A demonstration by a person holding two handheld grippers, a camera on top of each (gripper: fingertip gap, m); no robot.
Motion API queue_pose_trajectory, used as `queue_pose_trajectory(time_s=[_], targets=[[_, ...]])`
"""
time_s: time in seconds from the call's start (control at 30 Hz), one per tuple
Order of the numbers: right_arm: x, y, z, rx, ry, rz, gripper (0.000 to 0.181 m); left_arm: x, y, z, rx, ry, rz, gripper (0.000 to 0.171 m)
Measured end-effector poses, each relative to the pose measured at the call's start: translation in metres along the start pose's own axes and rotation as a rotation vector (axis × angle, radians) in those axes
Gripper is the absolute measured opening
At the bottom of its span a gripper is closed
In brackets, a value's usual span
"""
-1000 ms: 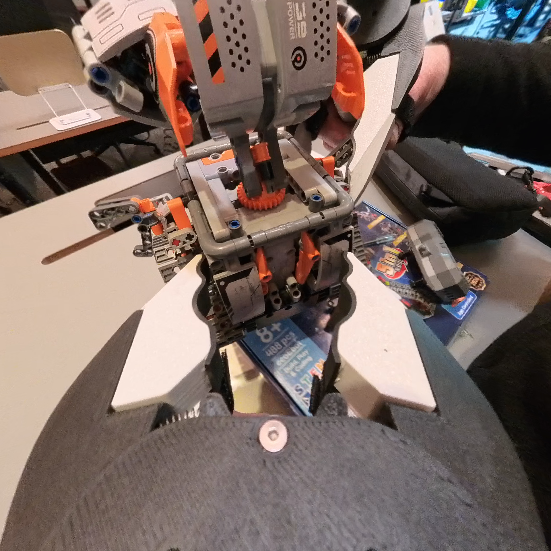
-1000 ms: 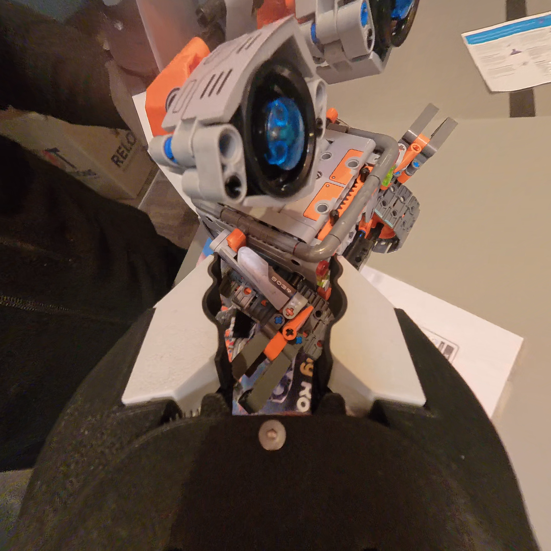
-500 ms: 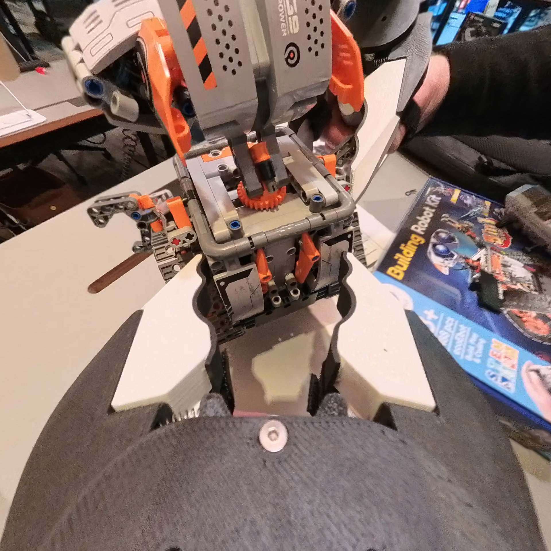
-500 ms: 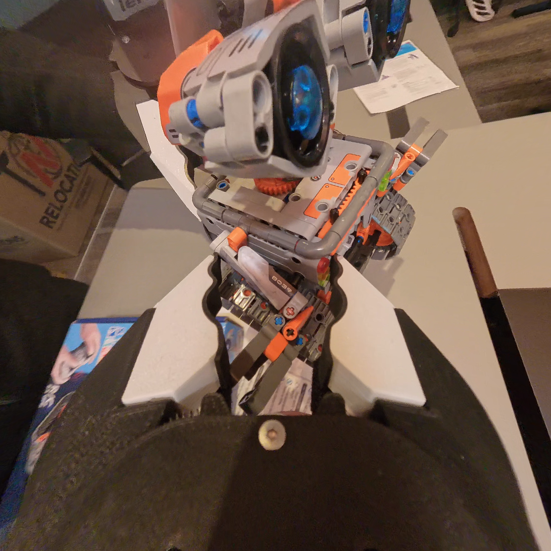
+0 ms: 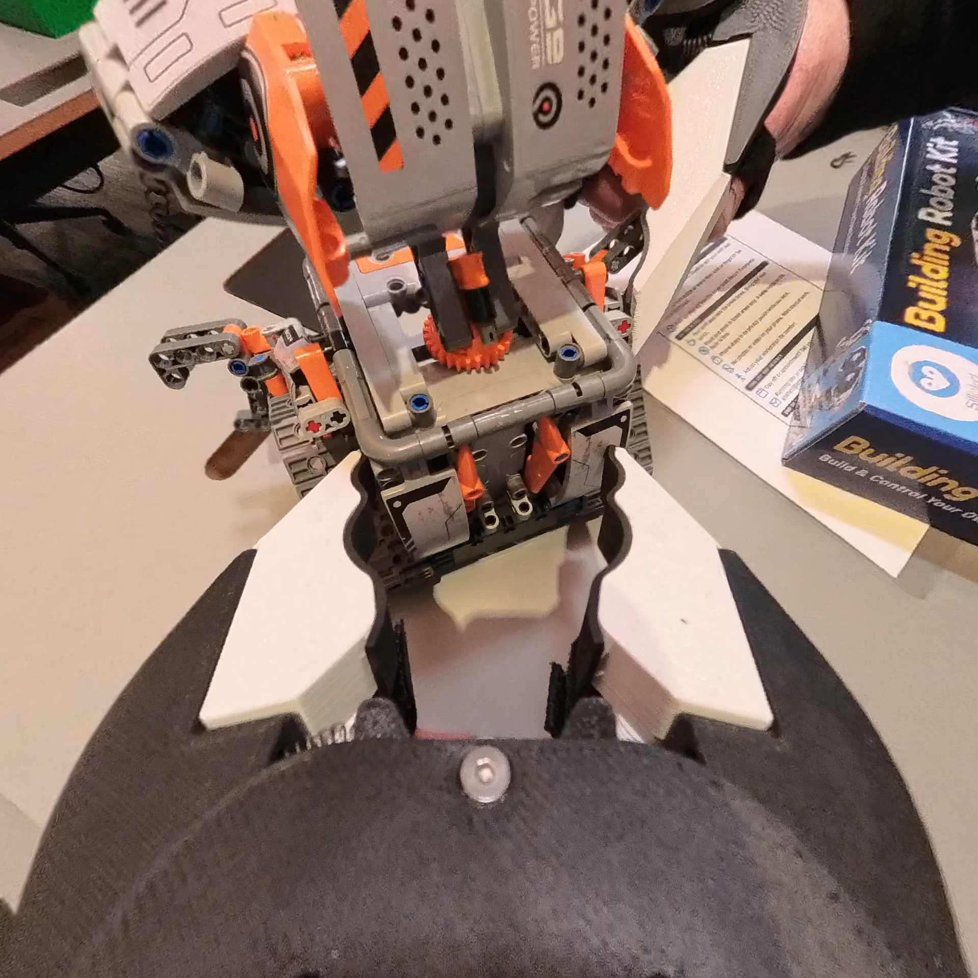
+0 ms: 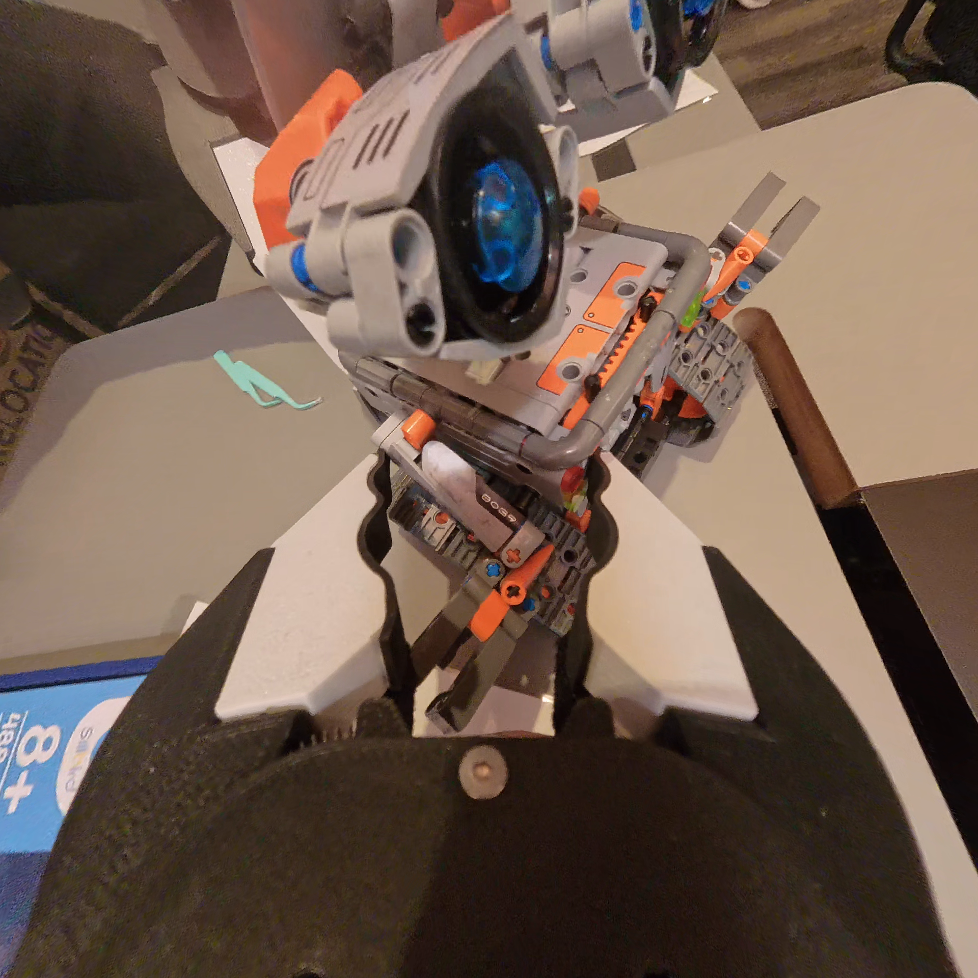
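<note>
A grey and orange brick-built robot point(image 5: 476, 370) with blue lens eyes point(image 6: 503, 233) is gripped from two sides. My left gripper point(image 5: 484, 465) is shut on the rear of its body, its white fingers point(image 5: 312, 555) against the tracked base. My right gripper point(image 6: 489, 476) is shut on the robot's other side, around a clawed arm point(image 6: 492, 608). The robot hangs just above the pale table point(image 5: 106, 476). The right gripper's finger point(image 5: 688, 201) and a gloved hand point(image 5: 767, 121) show behind the robot in the left wrist view.
A blue kit box point(image 5: 899, 370) lies on a printed sheet point(image 5: 741, 328) to the right in the left wrist view; the box also shows in the right wrist view point(image 6: 47, 751). A teal tool point(image 6: 259, 383) lies on the table. A brown table edge point(image 6: 794, 402) and a gap lie right.
Both grippers have carried the robot sideways, off from above the blue box to over bare table. The box now lies to one side. Both grips are unchanged.
</note>
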State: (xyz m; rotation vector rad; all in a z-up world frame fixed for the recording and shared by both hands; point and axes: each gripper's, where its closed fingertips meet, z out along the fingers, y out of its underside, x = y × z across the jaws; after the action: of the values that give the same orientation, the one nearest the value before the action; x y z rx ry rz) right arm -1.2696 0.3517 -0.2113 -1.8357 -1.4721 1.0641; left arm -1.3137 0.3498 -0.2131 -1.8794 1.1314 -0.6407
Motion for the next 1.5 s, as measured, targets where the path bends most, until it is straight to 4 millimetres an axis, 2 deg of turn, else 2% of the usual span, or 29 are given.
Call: queue_pose_trajectory(time_s=[0.1, 0.17, 0.27, 0.33, 0.4, 0.53, 0.63, 0.7, 0.73, 0.87, 1.07, 1.27, 1.5], targets=[[0.0, -0.001, 0.0, 0.002, -0.008, 0.02, 0.075, -0.004, 0.001, 0.0, -0.013, 0.016, 0.017, 0.082], [-0.001, -0.002, -0.004, 0.003, -0.022, 0.019, 0.078, -0.008, 0.002, -0.004, -0.027, -0.038, 0.02, 0.088], [0.005, -0.002, -0.016, 0.011, -0.031, 0.022, 0.079, -0.013, 0.001, -0.023, 0.027, -0.16, -0.069, 0.089], [0.009, 0.004, -0.021, -0.012, -0.06, 0.028, 0.074, -0.001, 0.003, -0.03, 0.063, -0.229, -0.158, 0.088], [0.011, 0.006, -0.023, -0.016, -0.079, 0.03, 0.072, 0.018, 0.006, -0.028, 0.069, -0.295, -0.214, 0.089], [0.002, 0.011, -0.016, -0.051, -0.138, 0.018, 0.064, 0.039, 0.005, -0.011, 0.078, -0.426, -0.257, 0.073], [0.001, 0.01, -0.013, -0.05, -0.138, 0.036, 0.061, 0.035, 0.005, 0.003, 0.064, -0.492, -0.255, 0.055], [0.001, 0.01, -0.012, -0.053, -0.116, 0.036, 0.06, 0.026, 0.0, 0.002, 0.084, -0.543, -0.261, 0.043], [0.0, 0.01, -0.011, -0.054, -0.104, 0.035, 0.06, 0.024, -0.003, 0.002, 0.091, -0.534, -0.243, 0.033], [-0.004, 0.008, -0.008, -0.036, -0.056, 0.064, 0.064, 0.015, -0.006, 0.0, 0.08, -0.444, -0.178, 0.034], [-0.016, 0.003, 0.001, -0.009, -0.003, 0.121, 0.073, 0.0, 0.0, -0.009, 0.073, -0.227, -0.119, 0.034], [-0.026, -0.005, 0.018, 0.005, 0.04, 0.154, 0.074, -0.018, 0.01, -0.022, -0.012, -0.028, -0.058, 0.034], [-0.033, -0.013, 0.039, -0.007, 0.04, 0.169, 0.073, -0.04, 0.019, -0.034, -0.093, 0.052, -0.021, 0.038]])
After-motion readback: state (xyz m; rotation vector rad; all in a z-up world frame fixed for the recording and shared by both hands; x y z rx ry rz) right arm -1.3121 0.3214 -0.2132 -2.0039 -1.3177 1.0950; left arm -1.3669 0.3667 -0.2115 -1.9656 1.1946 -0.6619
